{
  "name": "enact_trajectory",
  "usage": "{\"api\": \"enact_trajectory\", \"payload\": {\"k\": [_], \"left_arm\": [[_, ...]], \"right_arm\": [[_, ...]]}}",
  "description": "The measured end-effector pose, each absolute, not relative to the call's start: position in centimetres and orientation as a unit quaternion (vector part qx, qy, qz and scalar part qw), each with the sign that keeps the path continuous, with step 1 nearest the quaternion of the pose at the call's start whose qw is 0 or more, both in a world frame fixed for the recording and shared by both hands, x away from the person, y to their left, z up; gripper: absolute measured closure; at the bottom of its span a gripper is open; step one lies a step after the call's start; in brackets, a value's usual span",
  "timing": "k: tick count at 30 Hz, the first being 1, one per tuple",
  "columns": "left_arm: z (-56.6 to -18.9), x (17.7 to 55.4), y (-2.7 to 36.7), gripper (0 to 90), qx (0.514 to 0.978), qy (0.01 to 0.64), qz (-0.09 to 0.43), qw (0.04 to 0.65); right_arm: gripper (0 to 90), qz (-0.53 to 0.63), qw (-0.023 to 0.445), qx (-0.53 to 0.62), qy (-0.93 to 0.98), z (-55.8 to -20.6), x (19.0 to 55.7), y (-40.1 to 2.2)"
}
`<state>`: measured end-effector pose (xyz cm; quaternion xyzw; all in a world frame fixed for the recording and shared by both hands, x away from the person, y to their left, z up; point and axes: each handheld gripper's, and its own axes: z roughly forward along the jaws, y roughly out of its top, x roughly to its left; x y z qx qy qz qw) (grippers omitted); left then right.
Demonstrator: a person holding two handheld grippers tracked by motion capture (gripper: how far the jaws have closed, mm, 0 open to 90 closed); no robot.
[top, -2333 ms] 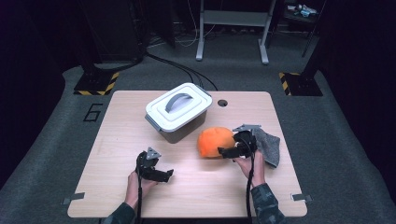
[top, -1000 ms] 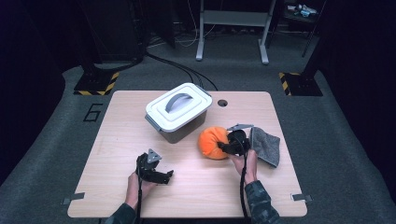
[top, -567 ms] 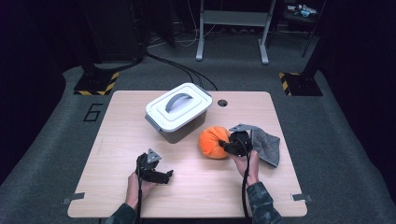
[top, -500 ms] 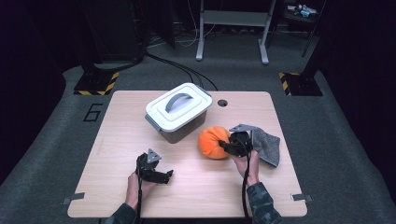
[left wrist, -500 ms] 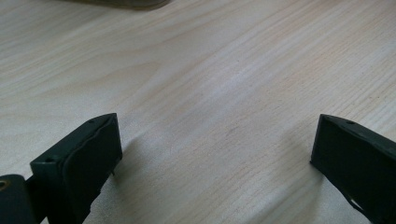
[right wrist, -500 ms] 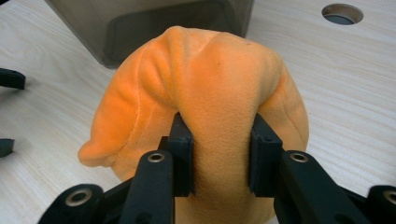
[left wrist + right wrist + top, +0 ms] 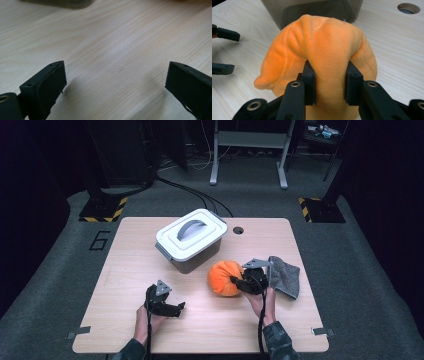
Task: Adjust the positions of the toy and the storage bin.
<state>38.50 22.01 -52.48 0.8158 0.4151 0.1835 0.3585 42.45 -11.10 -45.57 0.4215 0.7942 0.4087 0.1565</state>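
An orange plush ball [image 7: 223, 277] lies on the wooden table [image 7: 125, 265], right of the middle. My right gripper [image 7: 235, 281] holds it from the right side. In the right gripper view the jaws [image 7: 329, 82] pinch a thick fold of the orange plush [image 7: 324, 50]; they have just been closing on it. My left gripper [image 7: 179, 308] rests low over the table at the front left, open, with bare wood between its jaws [image 7: 115, 82]. It also shows far left in the right gripper view [image 7: 224, 51].
A grey box with a white handled lid [image 7: 190, 237] stands behind the plush, close to it. A grey cloth [image 7: 285, 277] lies crumpled right of my right hand. A round hole [image 7: 238, 230] sits in the table near its far edge.
My right gripper has squeezed the plush tighter and drawn slightly left and toward the person with it. The left gripper has stayed put.
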Motion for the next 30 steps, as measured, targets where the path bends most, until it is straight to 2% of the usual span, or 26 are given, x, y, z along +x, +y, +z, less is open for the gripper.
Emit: {"api": "enact_trajectory", "payload": {"k": [12, 22, 25, 30], "left_arm": [[-48.6, 36.6, 19.7, 3.1, 0.823, 0.363, 0.188, 0.394], [-47.4, 36.4, 18.6, 3.3, 0.828, 0.341, 0.184, 0.405], [-46.8, 36.6, 17.8, 3.4, 0.829, 0.331, 0.186, 0.410], [-45.8, 37.0, 16.0, 3.6, 0.838, 0.306, 0.184, 0.413]], "right_arm": [[66.9, 0.415, 0.154, 0.393, 0.806, -45.3, 40.2, -8.9], [62.7, 0.406, 0.152, 0.371, 0.821, -46.3, 39.0, -7.6], [56.1, 0.404, 0.147, 0.368, 0.825, -46.3, 38.9, -7.7], [32.8, 0.408, 0.142, 0.364, 0.825, -45.8, 39.0, -8.0]]}}
